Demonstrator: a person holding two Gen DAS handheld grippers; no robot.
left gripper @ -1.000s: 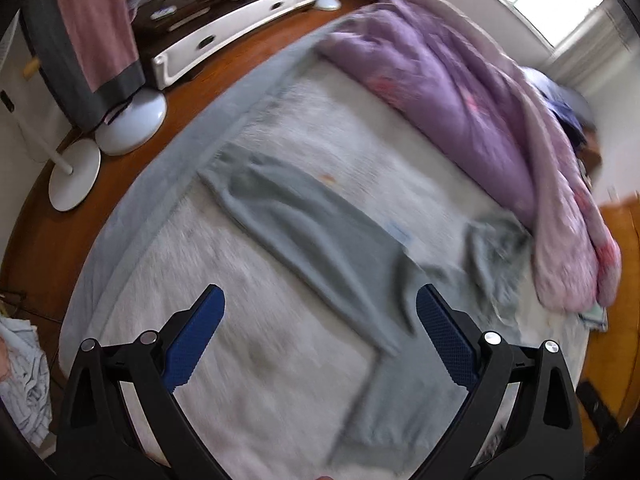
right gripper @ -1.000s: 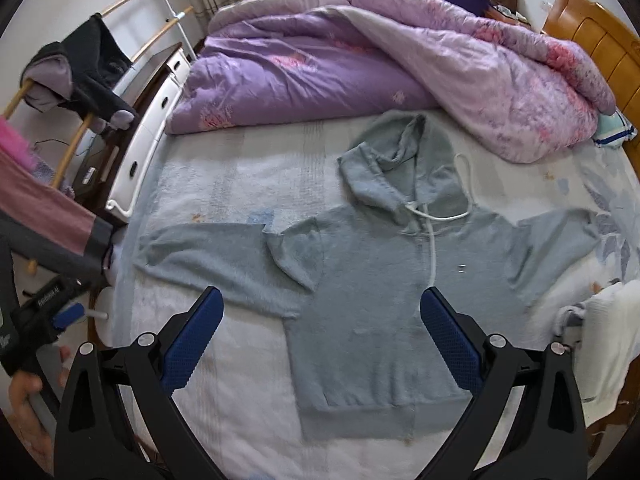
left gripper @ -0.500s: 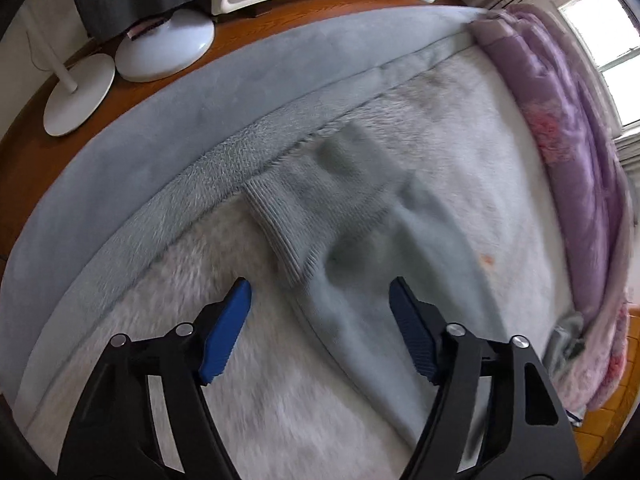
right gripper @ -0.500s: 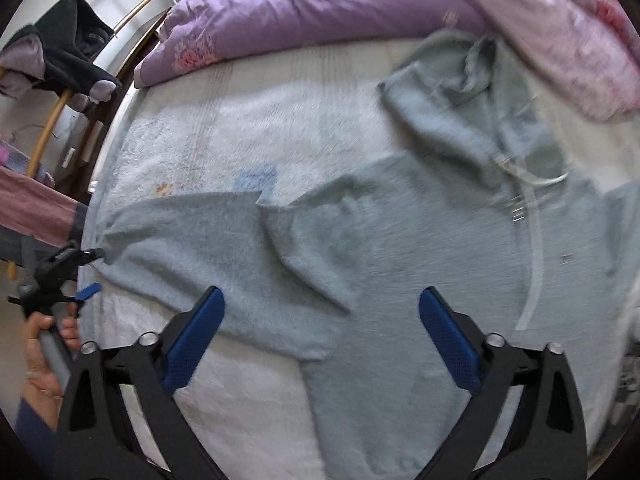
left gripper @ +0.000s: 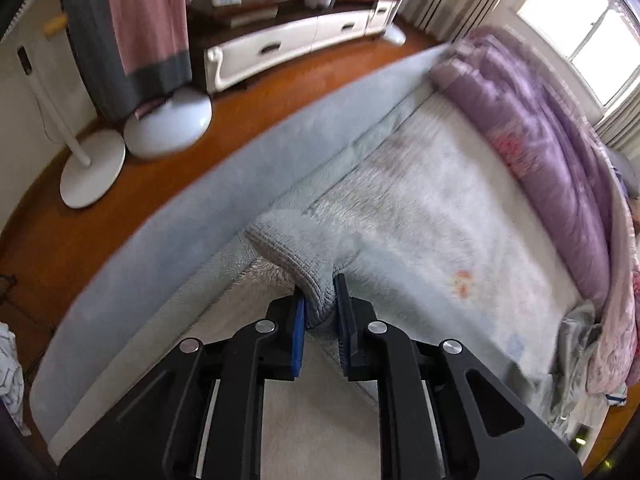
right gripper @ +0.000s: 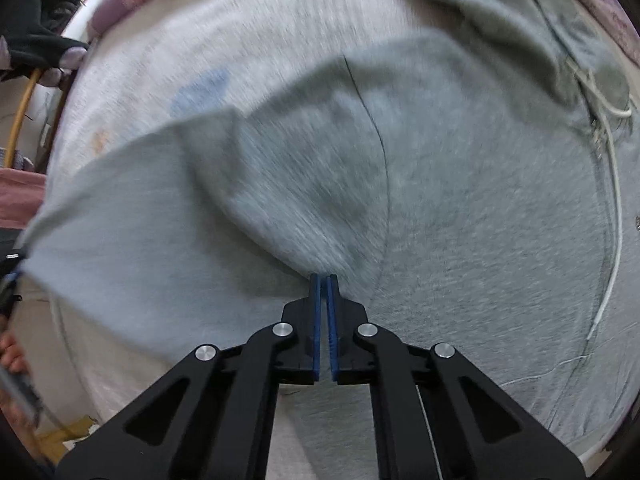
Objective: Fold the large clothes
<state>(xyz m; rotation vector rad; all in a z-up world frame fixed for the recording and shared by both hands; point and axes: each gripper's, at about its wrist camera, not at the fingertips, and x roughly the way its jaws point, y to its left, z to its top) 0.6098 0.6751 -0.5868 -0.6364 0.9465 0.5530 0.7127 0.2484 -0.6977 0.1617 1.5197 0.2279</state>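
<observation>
Left view: the left gripper [left gripper: 320, 300] pinches the cuff [left gripper: 296, 248] of the hoodie's sleeve near the bed [left gripper: 420, 208] edge.

Right view: the right gripper [right gripper: 324, 292] has its fingers closed on the hoodie [right gripper: 460, 208] at the armpit. The hoodie lies spread out, with no fold done yet.

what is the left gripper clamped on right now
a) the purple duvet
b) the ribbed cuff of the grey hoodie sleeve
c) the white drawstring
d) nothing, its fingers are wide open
b: in the left wrist view the left gripper has its blue pads pinched on the ribbed cuff of the grey hoodie sleeve, far from the purple duvet.
</observation>
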